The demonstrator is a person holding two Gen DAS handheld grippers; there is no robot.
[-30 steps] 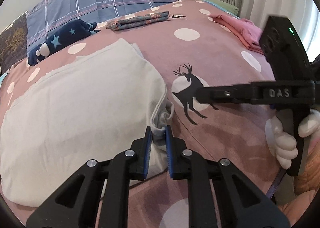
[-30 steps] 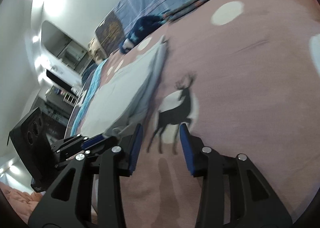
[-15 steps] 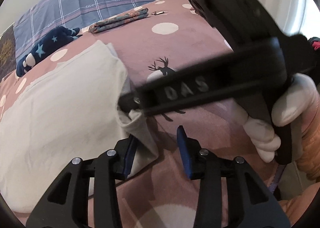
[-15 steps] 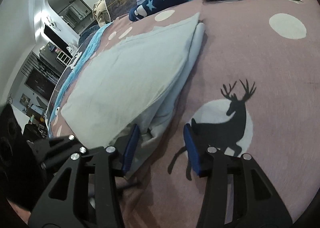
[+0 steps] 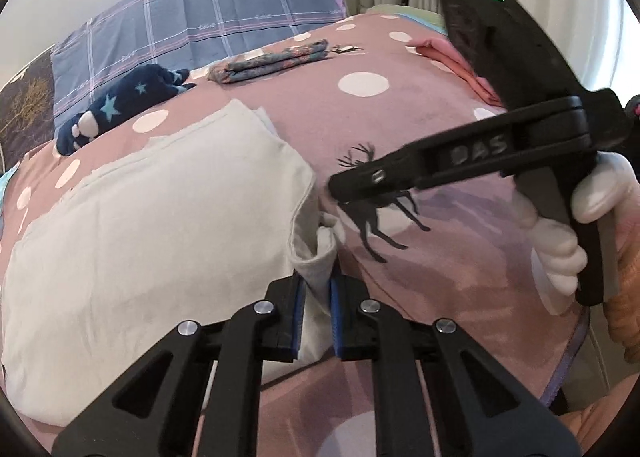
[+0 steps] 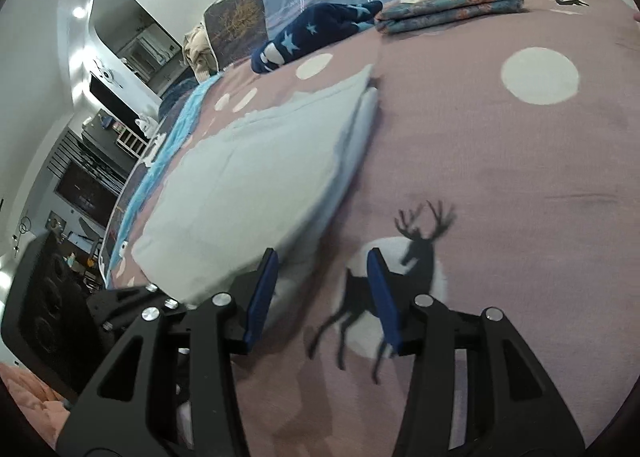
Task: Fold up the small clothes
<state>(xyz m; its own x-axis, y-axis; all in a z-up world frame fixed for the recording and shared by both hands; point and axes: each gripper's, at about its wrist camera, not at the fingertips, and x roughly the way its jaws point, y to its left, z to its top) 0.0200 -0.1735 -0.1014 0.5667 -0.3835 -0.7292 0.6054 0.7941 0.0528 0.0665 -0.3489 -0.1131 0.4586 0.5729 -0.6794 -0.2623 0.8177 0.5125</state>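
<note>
A pale grey folded garment [image 5: 152, 225] lies on the pink dotted bedspread [image 5: 400, 129]; it also shows in the right wrist view [image 6: 256, 177]. My left gripper [image 5: 316, 313] is shut on the garment's near right corner, which bunches up between the blue pads. My right gripper [image 6: 320, 293] is open and empty, low over the bed just right of the garment's edge, by the black deer print [image 6: 404, 257]. In the left wrist view the right gripper's tip [image 5: 340, 185] sits close to the garment's right edge.
A folded floral cloth [image 5: 276, 61], a navy star-patterned item [image 5: 120, 105] and a pink garment [image 5: 452, 61] lie farther back on the bed. A blue plaid pillow [image 5: 224, 25] is at the head. A white-gloved hand [image 5: 568, 233] holds the right gripper.
My left gripper opened half a second ago and has shut again on the garment's corner. My right gripper swung across the left view and now sits by the garment's right edge, still open.
</note>
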